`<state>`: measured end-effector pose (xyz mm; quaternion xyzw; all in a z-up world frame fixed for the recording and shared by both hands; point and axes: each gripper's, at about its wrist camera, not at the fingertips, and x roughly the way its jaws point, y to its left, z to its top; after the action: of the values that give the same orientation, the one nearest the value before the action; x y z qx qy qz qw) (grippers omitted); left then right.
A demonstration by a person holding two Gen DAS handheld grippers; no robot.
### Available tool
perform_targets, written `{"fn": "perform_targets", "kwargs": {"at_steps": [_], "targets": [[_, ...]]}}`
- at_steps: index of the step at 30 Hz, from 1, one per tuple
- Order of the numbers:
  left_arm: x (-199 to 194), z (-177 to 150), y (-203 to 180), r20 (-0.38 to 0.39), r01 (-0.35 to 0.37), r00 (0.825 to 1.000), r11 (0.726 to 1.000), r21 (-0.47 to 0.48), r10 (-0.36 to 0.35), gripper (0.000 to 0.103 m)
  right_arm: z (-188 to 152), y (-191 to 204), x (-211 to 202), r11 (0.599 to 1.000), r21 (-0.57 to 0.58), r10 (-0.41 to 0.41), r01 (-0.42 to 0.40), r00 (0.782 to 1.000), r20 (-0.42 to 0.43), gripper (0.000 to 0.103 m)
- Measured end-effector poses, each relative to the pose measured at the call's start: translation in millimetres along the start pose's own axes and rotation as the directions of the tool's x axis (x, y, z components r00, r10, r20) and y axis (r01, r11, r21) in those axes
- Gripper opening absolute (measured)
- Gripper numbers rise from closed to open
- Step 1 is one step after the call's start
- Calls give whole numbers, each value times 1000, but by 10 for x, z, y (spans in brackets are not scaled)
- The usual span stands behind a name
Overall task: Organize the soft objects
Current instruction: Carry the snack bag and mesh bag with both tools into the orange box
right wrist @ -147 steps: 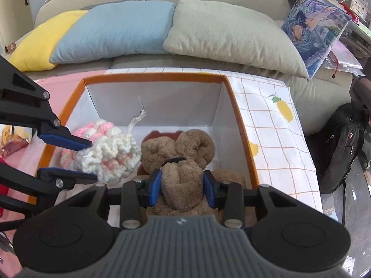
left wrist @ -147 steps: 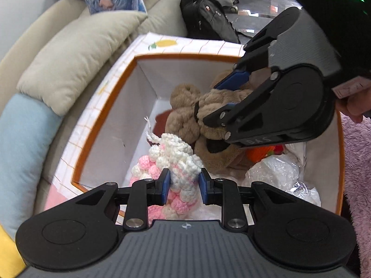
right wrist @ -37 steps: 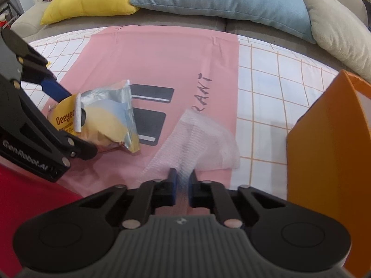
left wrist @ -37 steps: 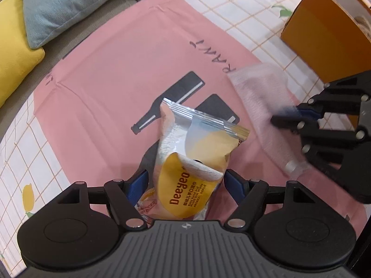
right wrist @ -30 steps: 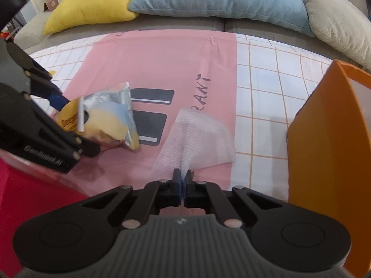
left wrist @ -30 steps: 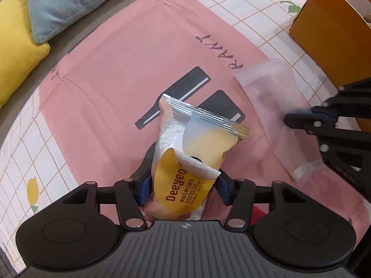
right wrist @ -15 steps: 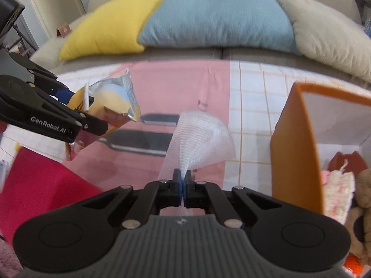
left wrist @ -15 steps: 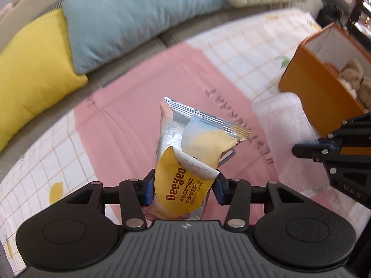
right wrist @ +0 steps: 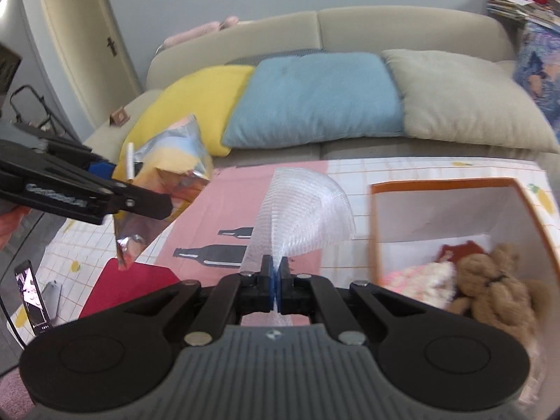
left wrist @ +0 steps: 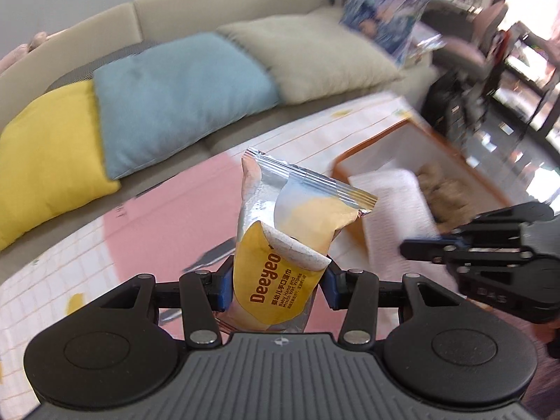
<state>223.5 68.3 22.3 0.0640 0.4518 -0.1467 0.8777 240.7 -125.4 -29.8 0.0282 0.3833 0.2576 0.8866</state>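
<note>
Left gripper (left wrist: 276, 288) clamped on yellow-and-silver foil wet-wipes pouch (left wrist: 294, 231), held upright in air above pink mat (right wrist: 231, 206). Right gripper (right wrist: 275, 288) pinched tight on white mesh foam sleeve (right wrist: 301, 217), also airborne. Orange-rimmed white storage box (right wrist: 451, 185) at right already holds brown teddy bear (right wrist: 497, 280) and pink-white knitted toy (right wrist: 416, 276). Remaining, apparently: carry both held items over box, release.

Three cushions (right wrist: 315, 98), one wipes pack (left wrist: 290, 241), one box (right wrist: 465, 217), two bottle prints (right wrist: 210, 253).
</note>
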Motion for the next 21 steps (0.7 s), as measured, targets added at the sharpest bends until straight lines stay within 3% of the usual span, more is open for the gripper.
{"fn": "perform_targets", "kwargs": {"at_steps": [5,11,18,21], "targets": [[-84,110,-461,41,80,996,996,31,-82,55,-75,-343,-431,997,57,-53,50,998,44,0],[115,346,-939,39,160,986,986,39,-161,55,-248,-782,-826,980,125,-166,155,983,82,0],[683,517,-1360,-44,238,970,971,-3,-238,55,-461,-1317,-840,941,189,-289,281,957,17,0],[986,539,-1463,-96,260,960,964,-48,-264,55,-540,-1452,-736,921,162,-356,353,934,-14,0]]}}
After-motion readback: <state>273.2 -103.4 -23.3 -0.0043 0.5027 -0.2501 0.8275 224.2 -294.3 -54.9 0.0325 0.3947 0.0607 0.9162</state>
